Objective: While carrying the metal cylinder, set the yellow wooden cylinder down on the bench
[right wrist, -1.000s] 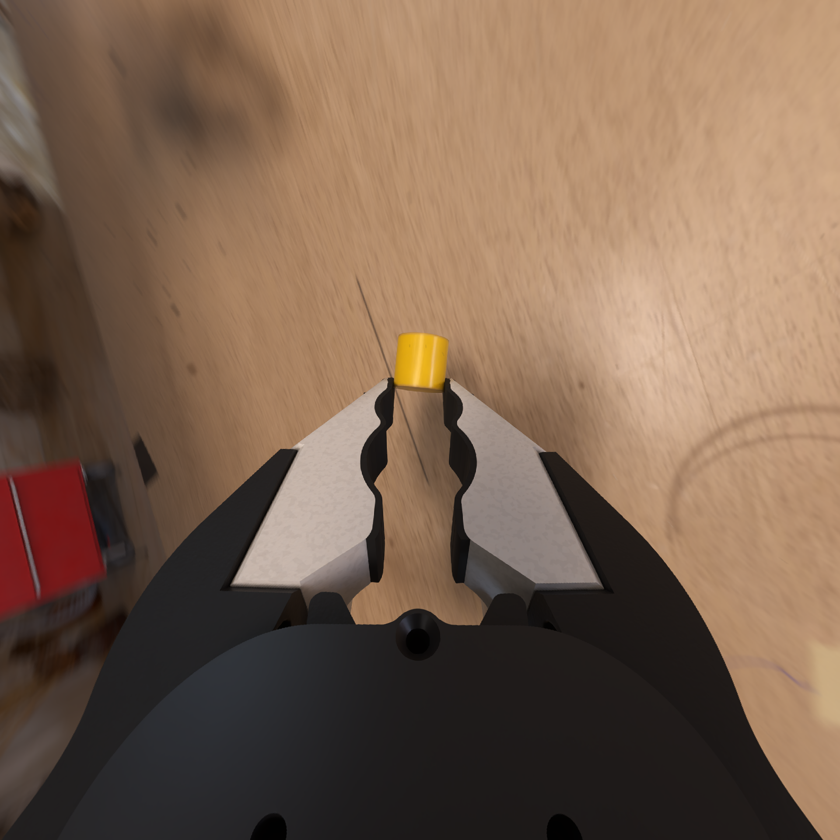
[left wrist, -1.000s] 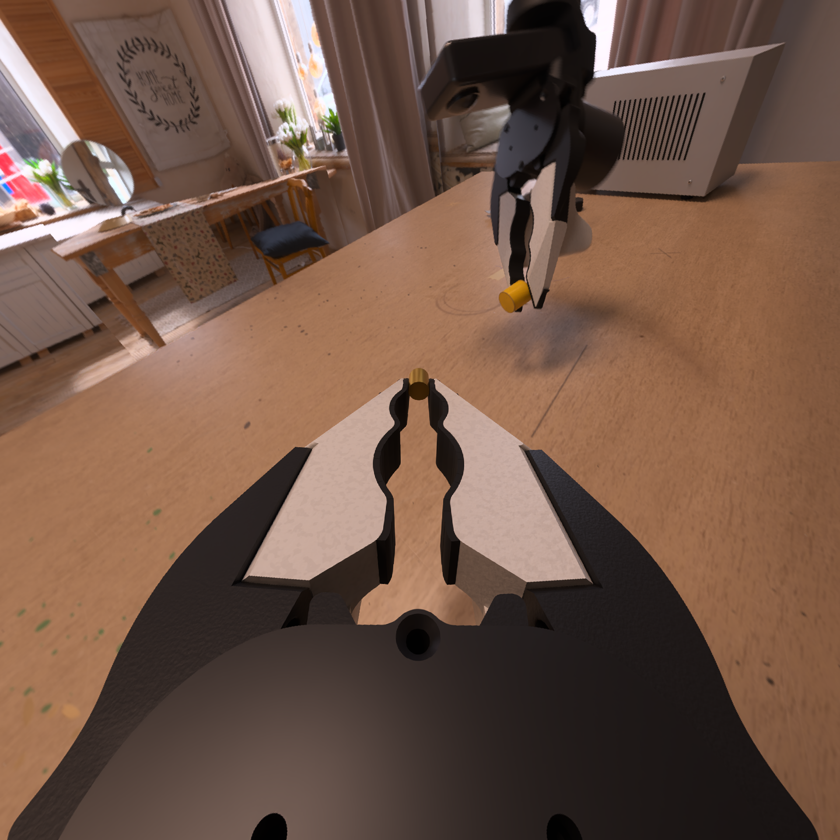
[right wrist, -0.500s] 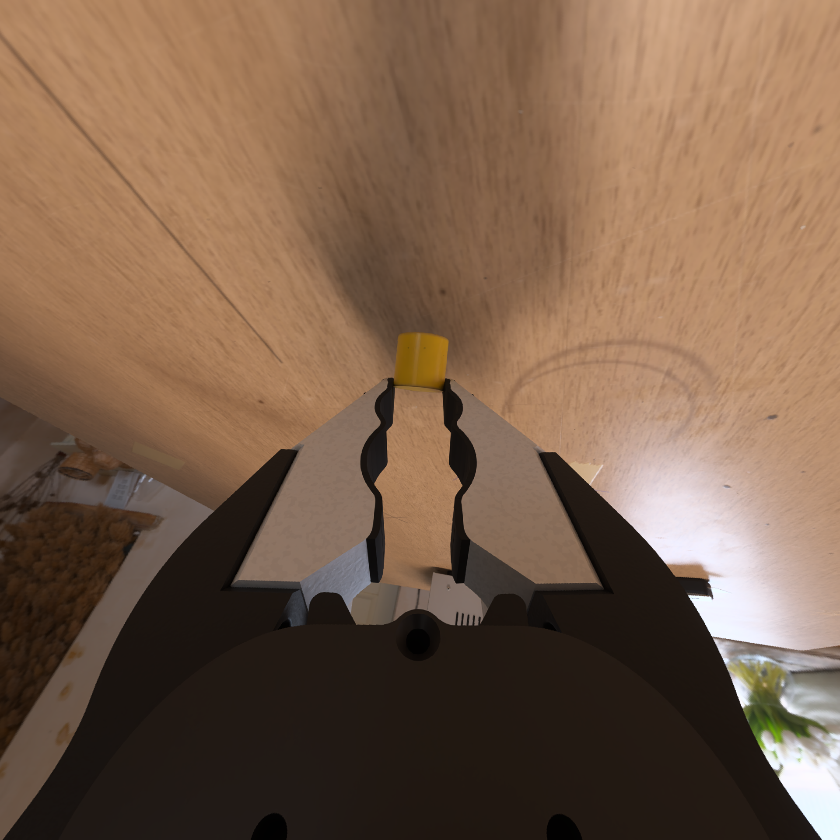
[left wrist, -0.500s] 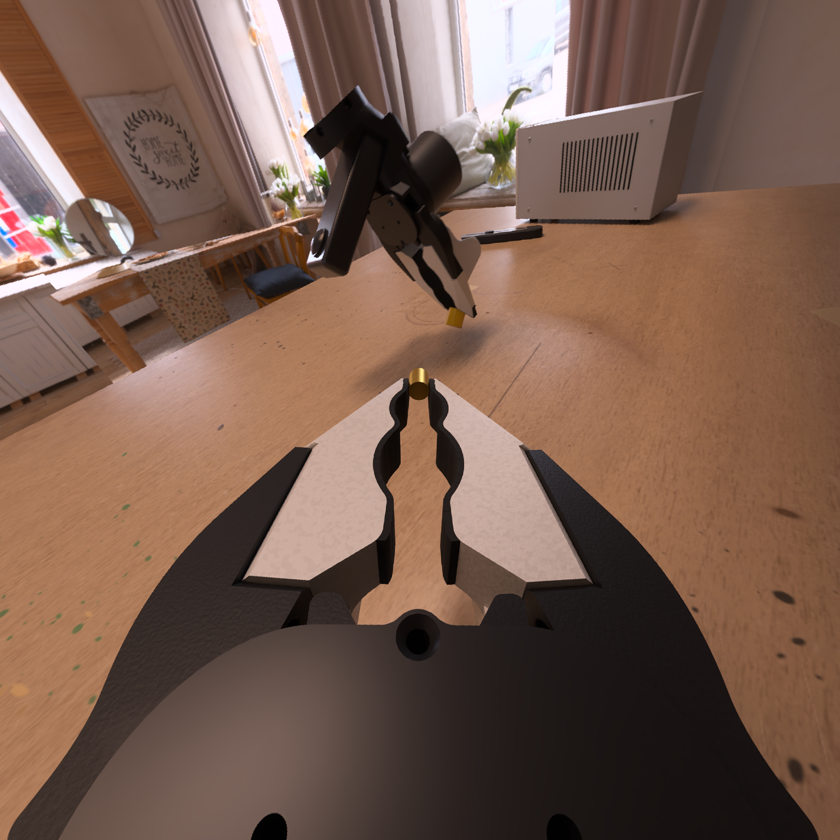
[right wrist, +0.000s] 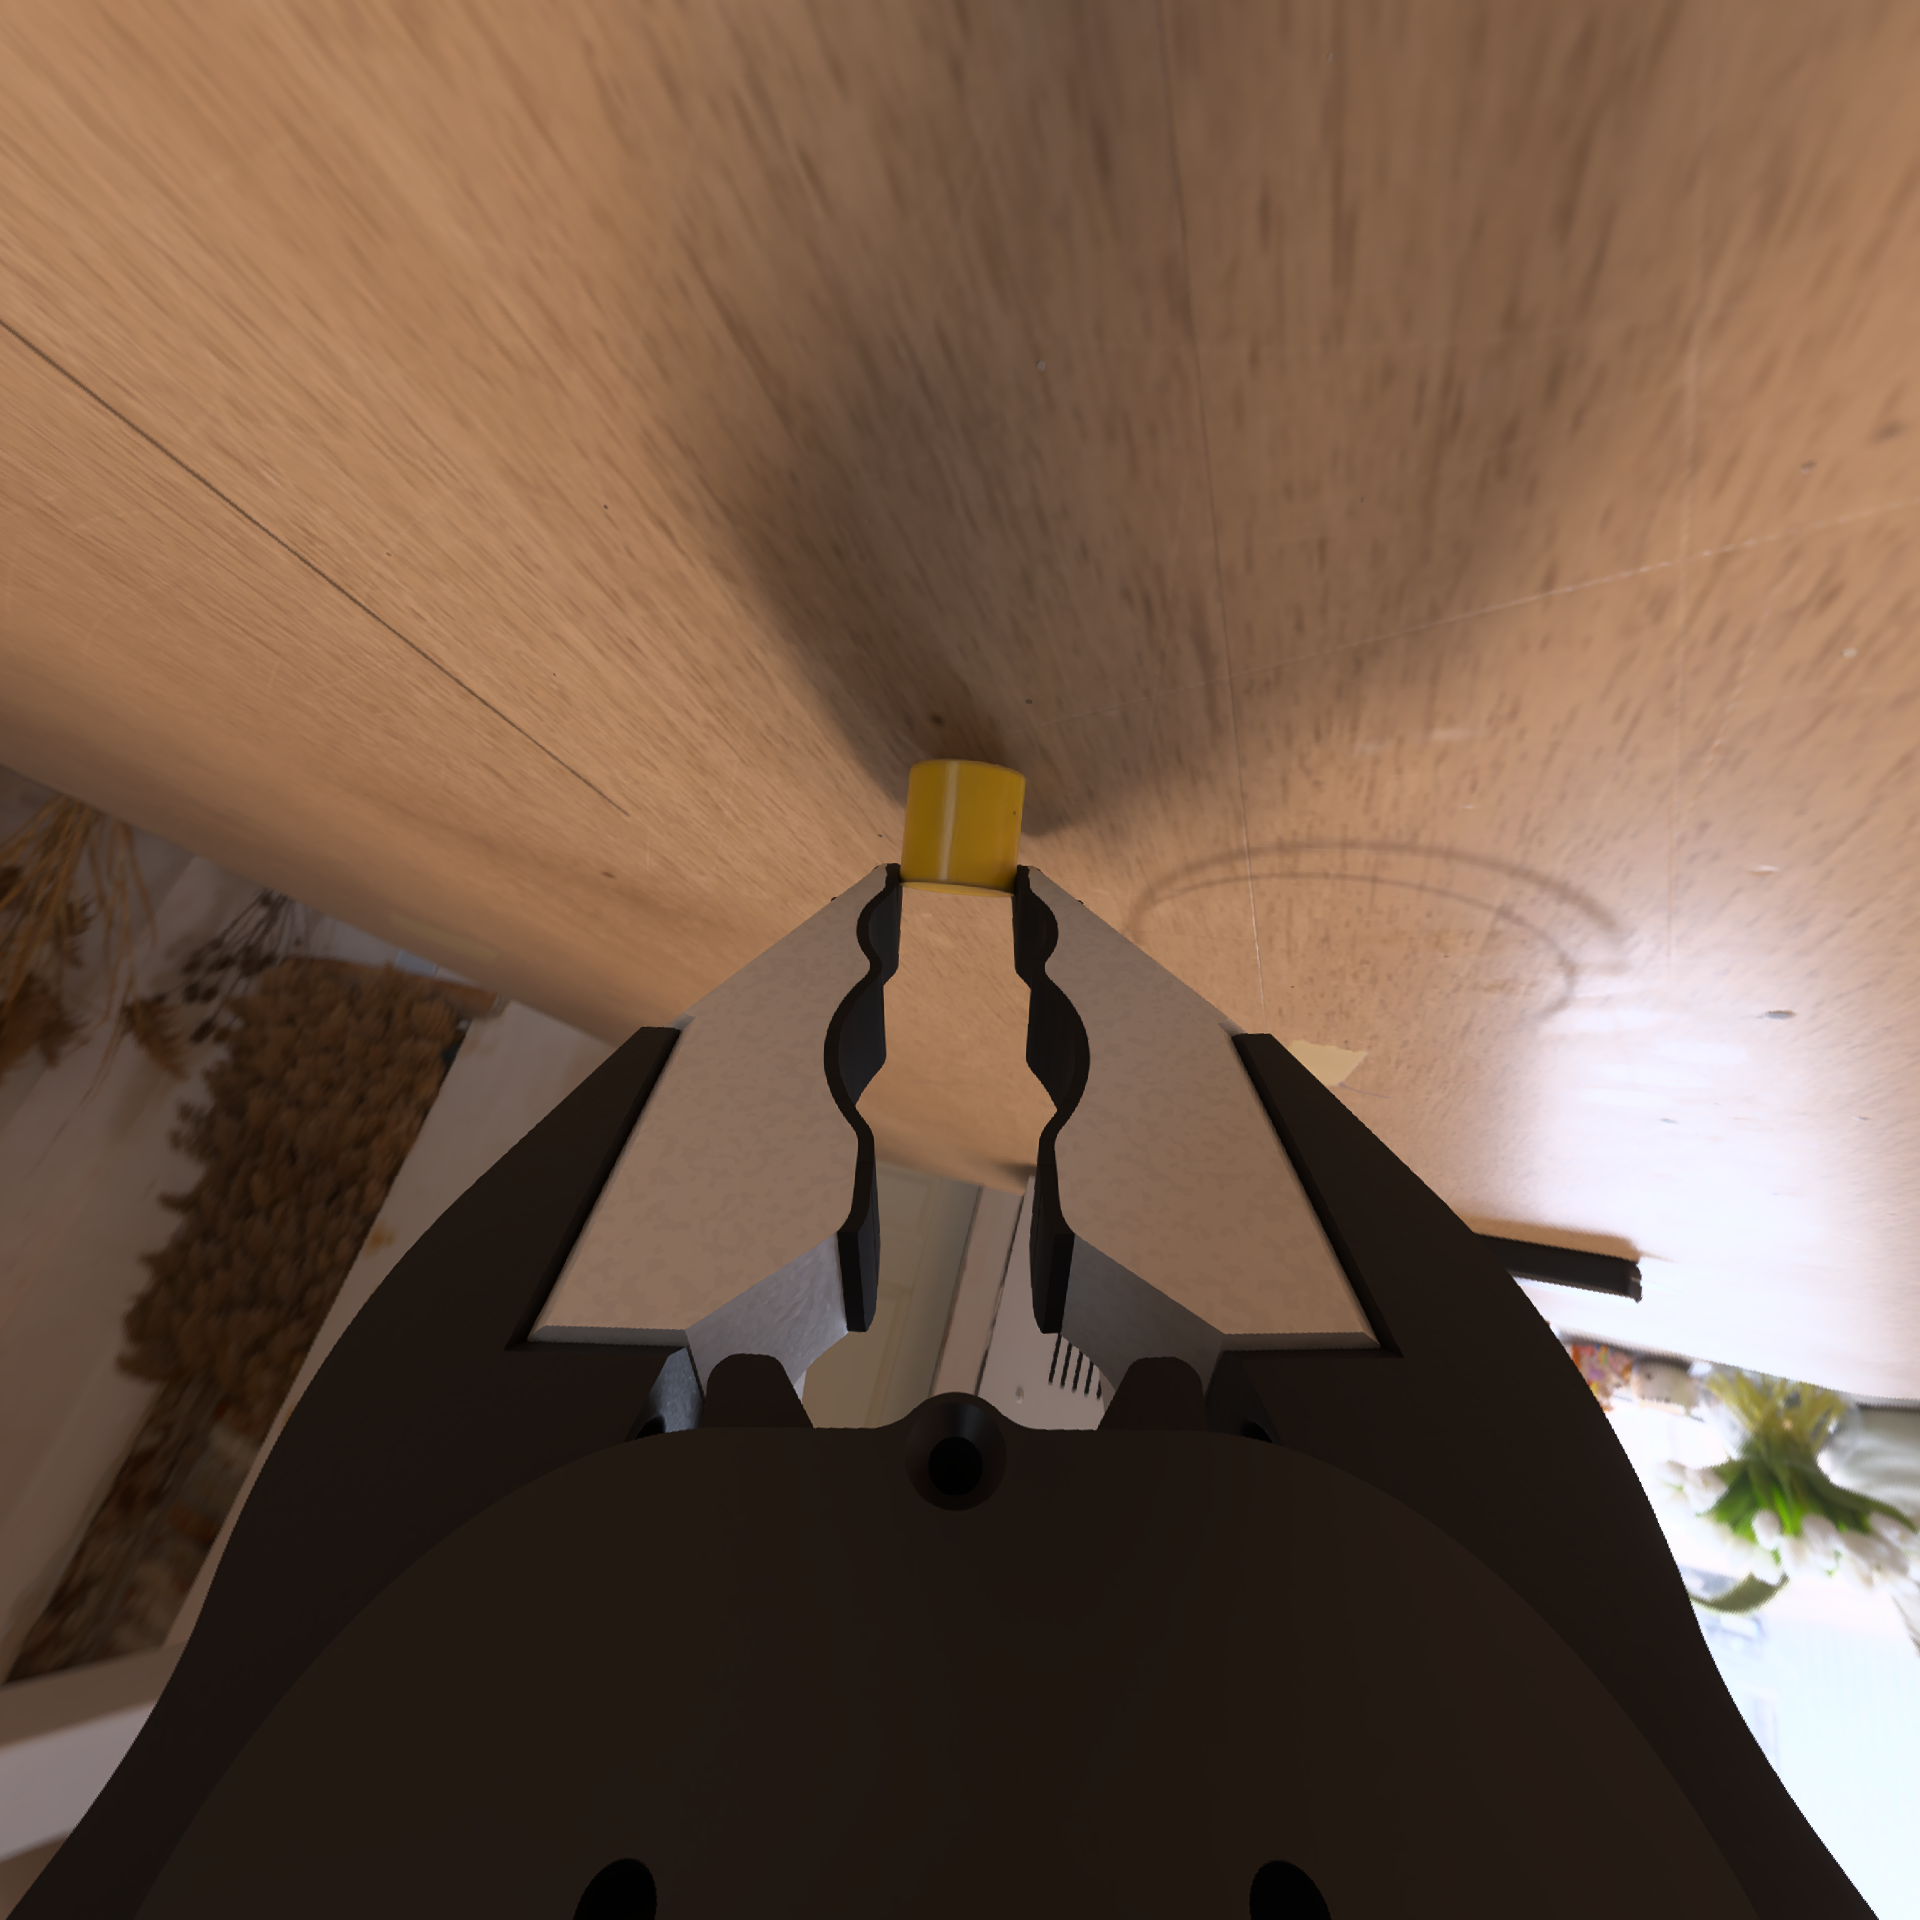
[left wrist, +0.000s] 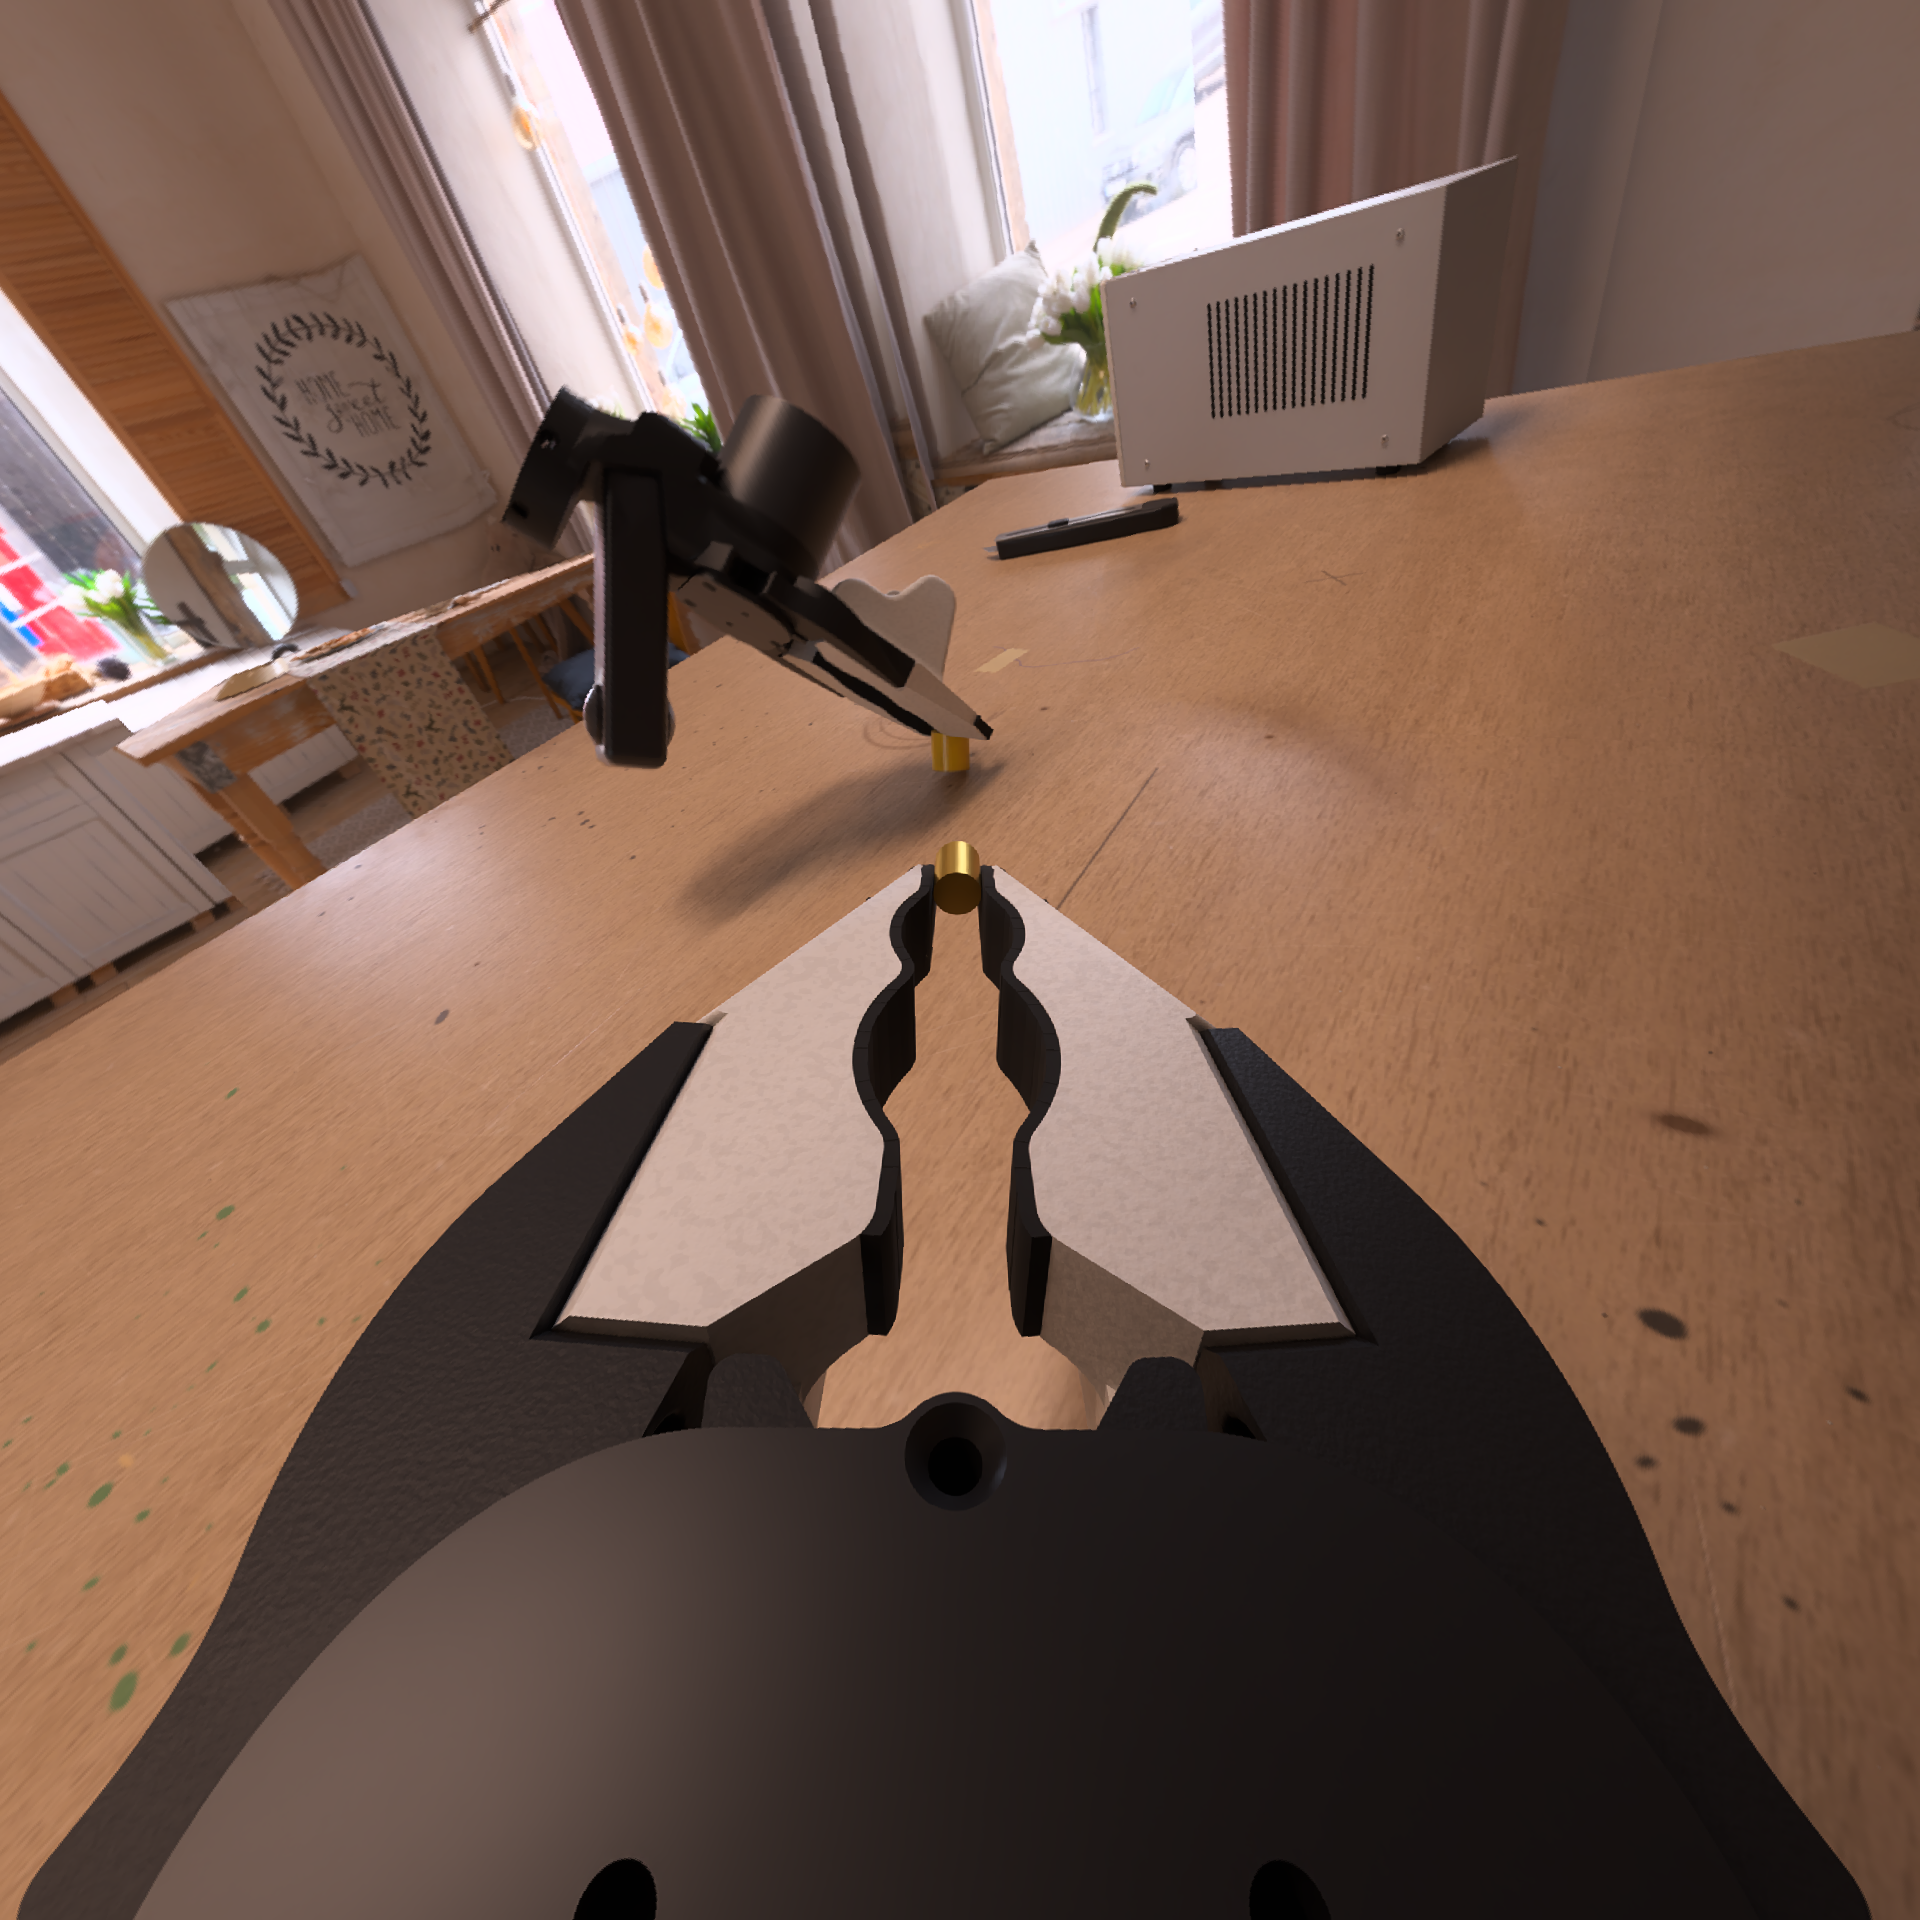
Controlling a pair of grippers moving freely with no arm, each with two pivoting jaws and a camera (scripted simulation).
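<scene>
We see the metal cylinder (left wrist: 956, 890), a small brass-coloured piece with a shiny side, lying on its axis so that one round end faces us. It is clamped between the very tips of the left gripper's (left wrist: 956, 896) fingers and hangs above the surface (left wrist: 1455, 831).

Farther off we see the yellow wooden cylinder (left wrist: 951, 752), short, matte and plain yellow. It stands upright under the tips of the right gripper (left wrist: 961, 729), and its lower end looks to be touching the surface or just above it; we cannot tell which.

In the right wrist view the same cylinder (right wrist: 961, 826) is pinched at one end between the fingertips, its far end against the surface (right wrist: 416, 520), in shadow.
</scene>
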